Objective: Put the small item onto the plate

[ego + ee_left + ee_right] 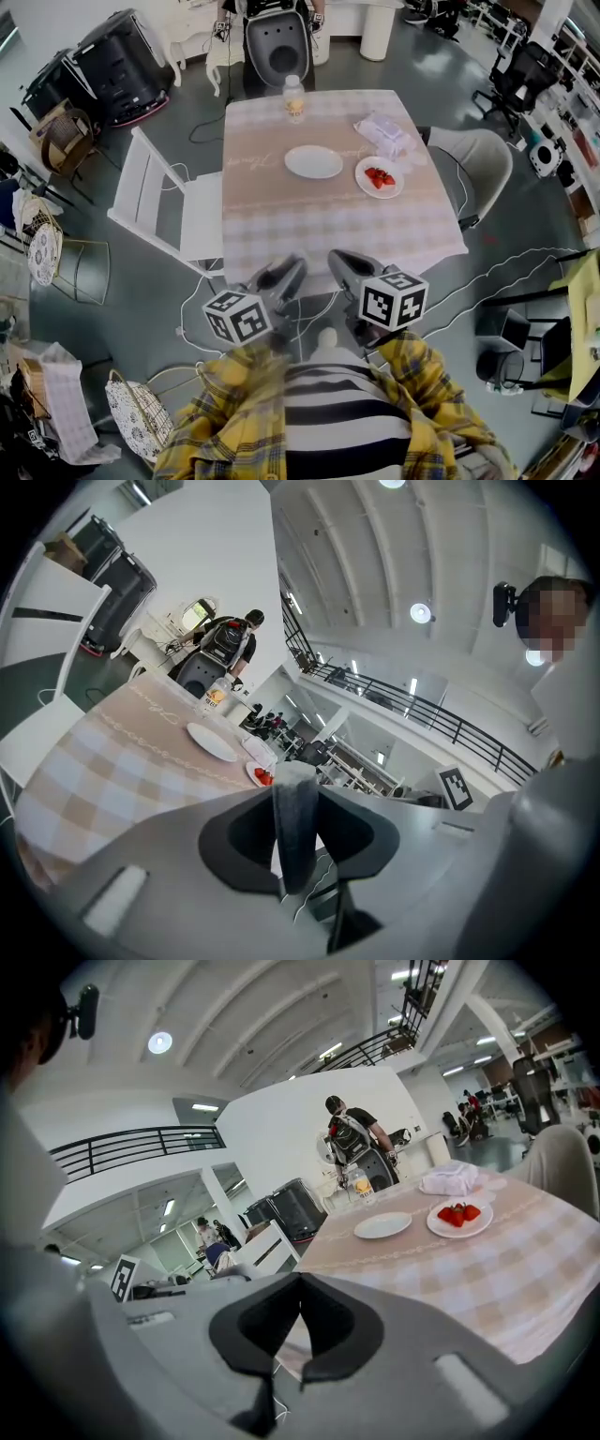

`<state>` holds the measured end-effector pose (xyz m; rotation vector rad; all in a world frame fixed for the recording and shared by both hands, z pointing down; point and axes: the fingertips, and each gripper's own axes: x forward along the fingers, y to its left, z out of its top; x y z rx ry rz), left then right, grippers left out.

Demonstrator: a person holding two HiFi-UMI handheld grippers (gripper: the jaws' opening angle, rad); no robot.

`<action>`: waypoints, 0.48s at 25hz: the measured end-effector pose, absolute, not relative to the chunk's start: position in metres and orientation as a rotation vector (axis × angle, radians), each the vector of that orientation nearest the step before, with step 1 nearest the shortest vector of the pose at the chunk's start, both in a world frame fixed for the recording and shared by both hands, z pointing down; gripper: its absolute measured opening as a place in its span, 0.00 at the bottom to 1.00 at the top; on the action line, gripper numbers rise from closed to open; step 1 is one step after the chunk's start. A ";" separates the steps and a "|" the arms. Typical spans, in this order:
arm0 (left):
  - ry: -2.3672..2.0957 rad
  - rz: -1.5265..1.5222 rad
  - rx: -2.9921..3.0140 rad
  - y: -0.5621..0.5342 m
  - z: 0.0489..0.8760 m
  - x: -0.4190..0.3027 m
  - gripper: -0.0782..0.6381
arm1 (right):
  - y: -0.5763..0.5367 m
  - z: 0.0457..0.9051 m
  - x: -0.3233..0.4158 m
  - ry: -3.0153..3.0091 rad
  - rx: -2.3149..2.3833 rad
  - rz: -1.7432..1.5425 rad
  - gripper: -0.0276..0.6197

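An empty white plate (314, 161) lies in the middle of the checked table (281, 234). To its right, a smaller plate (362, 169) carries a few red strawberries (379, 177); both also show in the right gripper view, the empty plate (382, 1225) and the strawberries (458, 1213). My left gripper (284, 277) and right gripper (349, 265) hover side by side off the table's near edge, well short of the plates. The left gripper (295, 775) has its jaws a little apart, a grey pad face showing, nothing between them. The right gripper (300, 1283) is shut and empty.
A drink bottle (294, 97) stands at the table's far edge and a crumpled white pack (382, 133) lies at the far right. A white chair (169, 202) stands left of the table, a beige one (483, 169) right. Cables run over the floor. A person stands beyond the table.
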<state>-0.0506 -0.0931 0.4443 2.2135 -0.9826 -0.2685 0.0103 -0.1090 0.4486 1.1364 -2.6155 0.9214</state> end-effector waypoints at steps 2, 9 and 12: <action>-0.990 -0.265 2.211 -0.098 0.444 -0.044 0.24 | -0.115 0.448 0.017 -2.619 1.133 0.926 0.05; -1.014 -0.255 2.212 -0.120 0.444 -0.020 0.24 | -0.134 0.440 0.044 -2.645 1.116 0.902 0.05; -1.022 -0.253 2.208 -0.125 0.446 -0.011 0.24 | -0.141 0.440 0.056 -2.647 1.127 0.900 0.05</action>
